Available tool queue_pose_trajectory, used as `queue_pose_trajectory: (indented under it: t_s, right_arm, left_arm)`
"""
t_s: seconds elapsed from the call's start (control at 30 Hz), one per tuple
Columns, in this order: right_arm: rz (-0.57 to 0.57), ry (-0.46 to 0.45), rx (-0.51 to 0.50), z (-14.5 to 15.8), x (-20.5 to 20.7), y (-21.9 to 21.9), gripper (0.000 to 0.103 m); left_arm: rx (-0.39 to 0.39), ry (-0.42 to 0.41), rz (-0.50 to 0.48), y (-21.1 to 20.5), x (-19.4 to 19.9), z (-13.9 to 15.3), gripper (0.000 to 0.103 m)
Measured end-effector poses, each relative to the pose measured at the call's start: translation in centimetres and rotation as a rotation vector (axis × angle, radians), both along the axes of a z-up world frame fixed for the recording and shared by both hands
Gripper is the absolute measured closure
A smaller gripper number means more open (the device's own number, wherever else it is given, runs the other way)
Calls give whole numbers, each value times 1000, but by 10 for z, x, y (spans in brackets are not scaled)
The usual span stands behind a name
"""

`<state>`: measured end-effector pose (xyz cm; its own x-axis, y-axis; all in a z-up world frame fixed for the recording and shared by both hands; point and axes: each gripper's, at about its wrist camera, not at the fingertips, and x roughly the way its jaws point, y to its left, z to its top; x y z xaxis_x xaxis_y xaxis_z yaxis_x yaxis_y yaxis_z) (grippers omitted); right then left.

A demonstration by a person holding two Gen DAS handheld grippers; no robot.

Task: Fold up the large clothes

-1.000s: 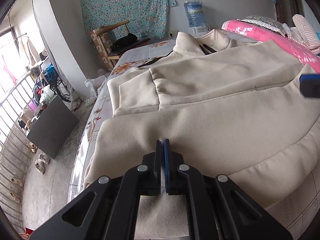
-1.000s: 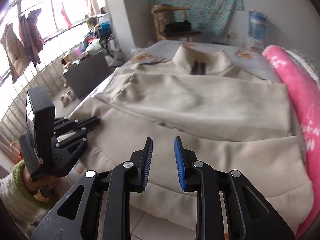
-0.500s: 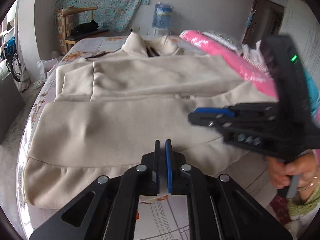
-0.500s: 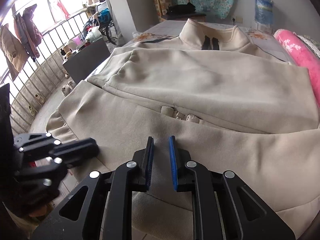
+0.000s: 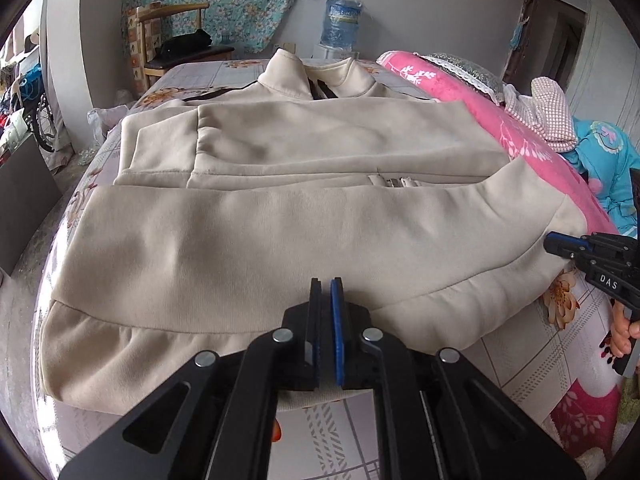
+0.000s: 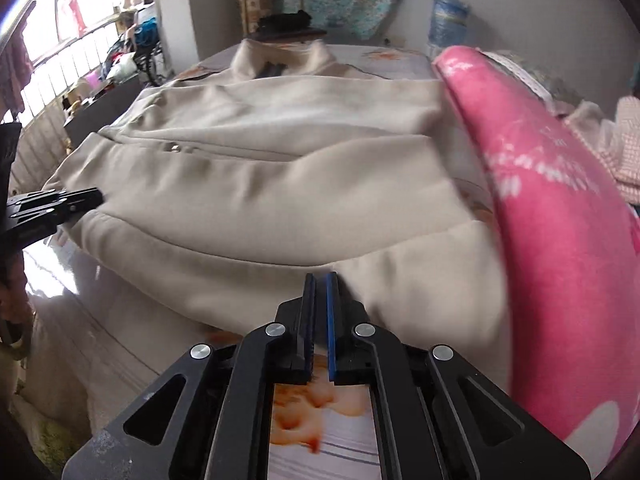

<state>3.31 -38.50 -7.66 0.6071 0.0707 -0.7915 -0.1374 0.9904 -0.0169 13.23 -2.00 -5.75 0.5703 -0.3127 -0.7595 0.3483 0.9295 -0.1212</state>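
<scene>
A large beige jacket (image 5: 280,240) lies flat on the bed, collar at the far end and both sleeves folded across its front. My left gripper (image 5: 326,284) is shut low over the near hem, and no cloth shows between its pads. The right wrist view shows the left gripper (image 6: 94,198) at the jacket's (image 6: 260,184) left hem corner. My right gripper (image 6: 320,278) is at the right hem corner, jaws closing to a sliver with nothing between them. In the left wrist view the right gripper (image 5: 550,242) points at the jacket's right edge.
A pink quilt (image 5: 460,92) runs along the bed's right side, with a blue garment (image 5: 600,160) beyond it. The flowered bedsheet (image 5: 520,360) shows below the hem. A wooden chair (image 5: 176,48) and a water bottle (image 5: 340,24) stand at the far wall. A dark cabinet (image 5: 20,200) is left of the bed.
My right gripper's jaws have come together from open, and it has swung right to the hem corner by the pink quilt. The left view has turned to face up the jacket. The jacket lies unchanged.
</scene>
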Motion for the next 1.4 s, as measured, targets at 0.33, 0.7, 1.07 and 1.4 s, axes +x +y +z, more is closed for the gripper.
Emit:
queue_pose_trajectory:
  t_s: [0.33,0.7,1.07,1.4]
  right_arm:
    - [16,-51,118,29,-4,18,92]
    - [247,3,66,-1,9,106,54]
    - [176,-18,85,21,-4,87,28]
    - [56,-22,84,40,-1,66,16]
  left_arm:
    - [-23,9,5,2,1,-1,97]
    - [-49,44,23,5,5,1,97]
    - [78,26,83,1,-1,28,58]
    - [186,45,187,-4,-1,45,24]
